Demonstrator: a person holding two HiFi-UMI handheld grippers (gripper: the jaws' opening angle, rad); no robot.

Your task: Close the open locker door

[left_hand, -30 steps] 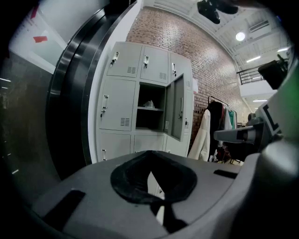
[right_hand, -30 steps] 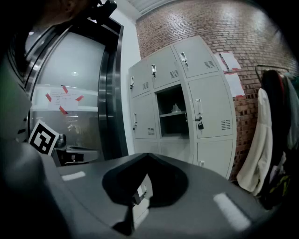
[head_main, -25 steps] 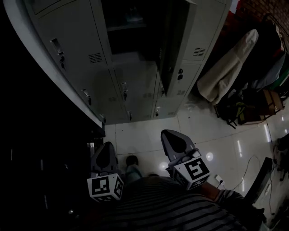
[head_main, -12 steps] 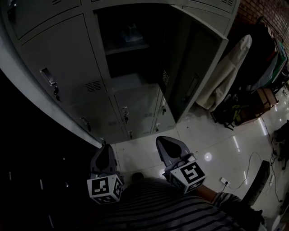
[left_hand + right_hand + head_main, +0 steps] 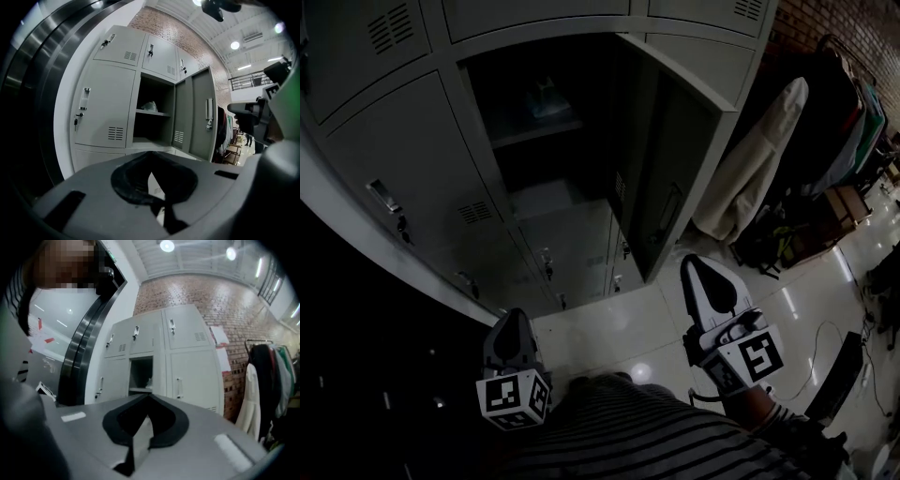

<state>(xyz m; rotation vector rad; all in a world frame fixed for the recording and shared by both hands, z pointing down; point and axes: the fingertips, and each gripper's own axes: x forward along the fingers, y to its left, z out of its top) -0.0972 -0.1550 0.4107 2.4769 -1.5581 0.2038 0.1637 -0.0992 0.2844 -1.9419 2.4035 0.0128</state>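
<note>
Before open locker door: left tongs, right tongs both closed, empty.

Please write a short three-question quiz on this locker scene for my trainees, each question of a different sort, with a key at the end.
1. True or false: the left tool and the right tool both have their jaws together and hold nothing.
2. In the left gripper view, where does the open locker door stand? A) swung out at the right of its opening. B) swung out at the left of its opening. C) flat against its frame.
3. Short answer: in the head view, which tool is nearer the open locker door?

Key: 1 true; 2 A; 3 the right tool.
</note>
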